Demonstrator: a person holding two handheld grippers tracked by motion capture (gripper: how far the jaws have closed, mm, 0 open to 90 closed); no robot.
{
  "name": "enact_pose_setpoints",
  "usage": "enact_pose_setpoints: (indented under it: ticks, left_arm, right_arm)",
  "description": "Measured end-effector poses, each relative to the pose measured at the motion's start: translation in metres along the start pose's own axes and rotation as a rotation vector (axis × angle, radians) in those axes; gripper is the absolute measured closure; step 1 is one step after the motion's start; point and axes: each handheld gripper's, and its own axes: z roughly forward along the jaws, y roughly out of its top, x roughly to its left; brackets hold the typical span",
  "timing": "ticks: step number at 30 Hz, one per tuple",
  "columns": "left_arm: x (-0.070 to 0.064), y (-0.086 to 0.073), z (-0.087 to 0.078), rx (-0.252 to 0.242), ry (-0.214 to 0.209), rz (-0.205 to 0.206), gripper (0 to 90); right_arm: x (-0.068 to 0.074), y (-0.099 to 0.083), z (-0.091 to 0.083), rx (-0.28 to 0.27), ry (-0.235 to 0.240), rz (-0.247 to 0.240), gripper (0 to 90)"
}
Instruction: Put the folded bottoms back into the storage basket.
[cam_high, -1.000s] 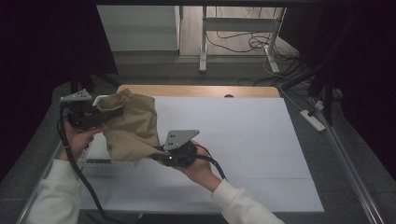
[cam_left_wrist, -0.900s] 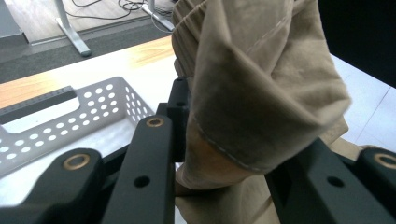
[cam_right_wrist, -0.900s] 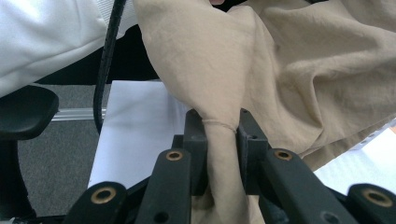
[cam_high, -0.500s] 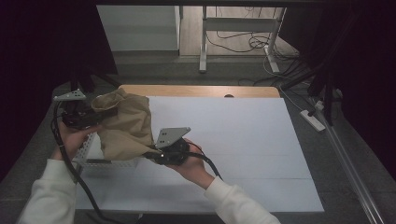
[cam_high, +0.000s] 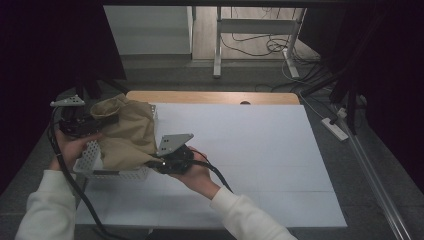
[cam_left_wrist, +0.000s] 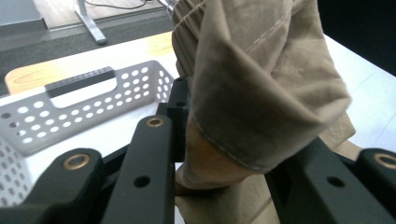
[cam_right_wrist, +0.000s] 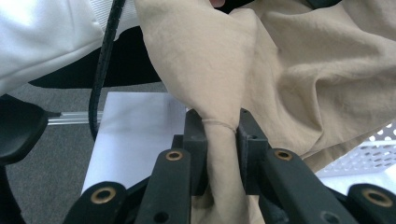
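A tan garment (cam_high: 127, 135) with an elastic band hangs bunched between both grippers over a white perforated basket (cam_high: 87, 157) at the table's left. My left gripper (cam_high: 102, 121) is shut on the upper, banded part of the garment (cam_left_wrist: 261, 84), above the basket's wall (cam_left_wrist: 93, 100). At the garment's lower right edge, my right gripper (cam_high: 152, 161) pinches a narrow fold (cam_right_wrist: 219, 126). The rest of the cloth (cam_right_wrist: 289, 70) spreads beyond its jaws, and a corner of the basket (cam_right_wrist: 373, 149) shows to the right.
The white tabletop (cam_high: 250, 150) stretches wide to the right of the basket. A wooden strip (cam_high: 210, 97) runs along its far edge. A power strip (cam_high: 336, 128) and cables lie on the floor at the right. Black cables trail from both grippers toward the person.
Both grippers have carried the garment a little to the left, so it now hangs more over the basket. The right hand has shifted left along the table.
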Motion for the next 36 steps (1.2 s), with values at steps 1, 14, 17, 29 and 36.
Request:
enact_pose_setpoints:
  ticks: [1, 14, 17, 29, 36]
  left_arm:
    - [0.002, 0.0, 0.0, 0.003, 0.003, -0.001, 70.3]
    - [0.03, 0.002, 0.013, 0.058, 0.032, -0.033, 70.2]
    - [0.036, 0.004, 0.017, 0.077, 0.046, -0.029, 70.2]
    - [0.044, 0.005, 0.022, 0.092, 0.054, -0.03, 70.2]
    - [0.055, 0.003, 0.023, 0.106, 0.071, -0.048, 70.2]
  right_arm:
    - [-0.001, 0.001, 0.002, -0.001, -0.001, 0.002, 76.9]
    - [-0.012, 0.005, 0.038, 0.017, 0.009, 0.031, 76.9]
    - [-0.015, 0.005, 0.045, 0.018, 0.008, 0.039, 76.9]
    - [-0.02, 0.006, 0.065, 0.035, 0.018, 0.056, 76.7]
    - [-0.024, 0.008, 0.079, 0.048, 0.02, 0.057, 76.7]
